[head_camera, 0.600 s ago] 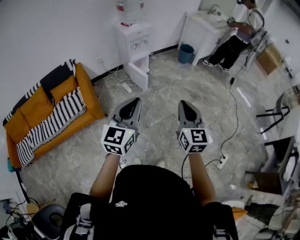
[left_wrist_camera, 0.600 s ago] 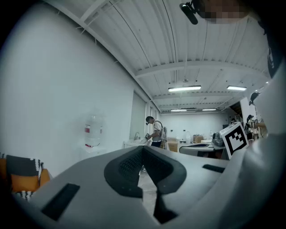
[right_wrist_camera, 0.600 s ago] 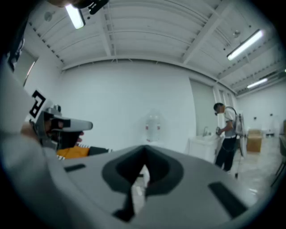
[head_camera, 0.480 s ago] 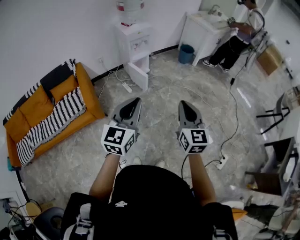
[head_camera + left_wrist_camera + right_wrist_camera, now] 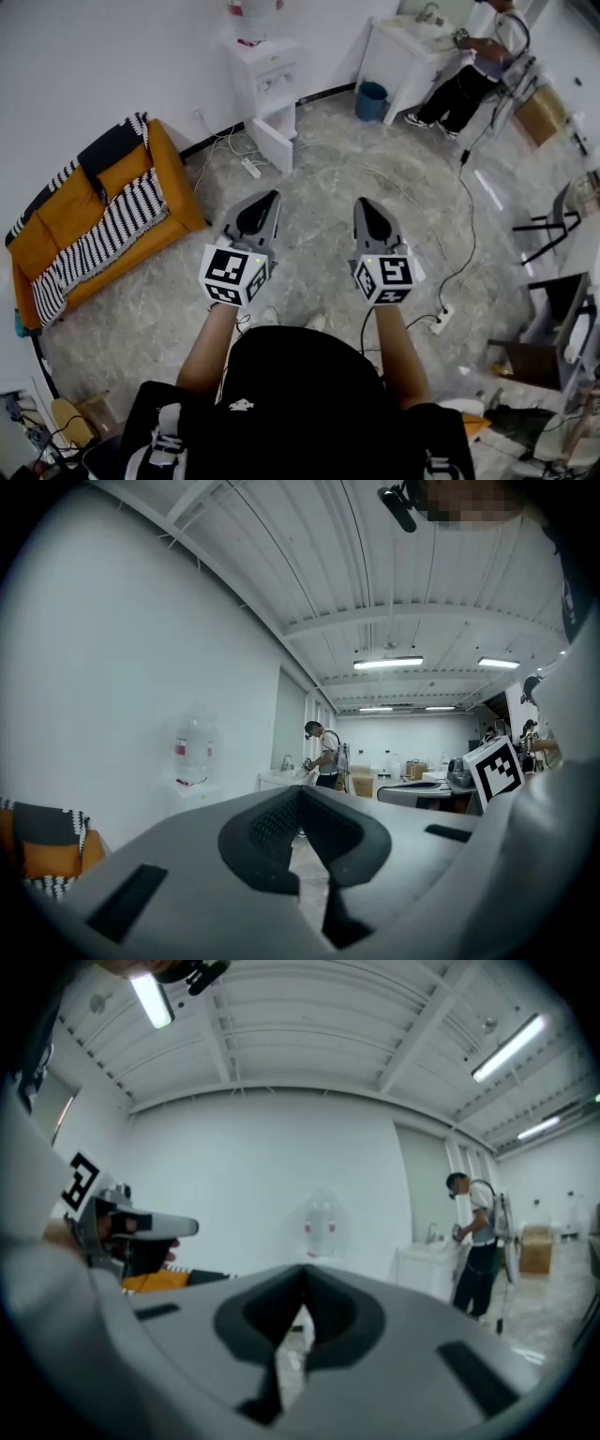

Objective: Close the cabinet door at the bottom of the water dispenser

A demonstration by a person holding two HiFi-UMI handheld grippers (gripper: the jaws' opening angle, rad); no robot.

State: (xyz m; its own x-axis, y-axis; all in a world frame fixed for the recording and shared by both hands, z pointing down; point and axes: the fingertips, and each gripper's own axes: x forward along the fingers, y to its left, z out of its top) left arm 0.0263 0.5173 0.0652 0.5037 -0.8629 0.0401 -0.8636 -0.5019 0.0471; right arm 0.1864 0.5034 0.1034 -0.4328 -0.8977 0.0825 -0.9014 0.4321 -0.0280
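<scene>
By the far white wall, the water dispenser (image 5: 266,77) stands near the orange sofa (image 5: 122,173). Its bottom cabinet door (image 5: 274,148) sticks out open over the floor. The left hand-held gripper (image 5: 271,199) and the right hand-held gripper (image 5: 363,204) are well back from it, side by side. Each has its jaws pressed together (nothing between them).
</scene>
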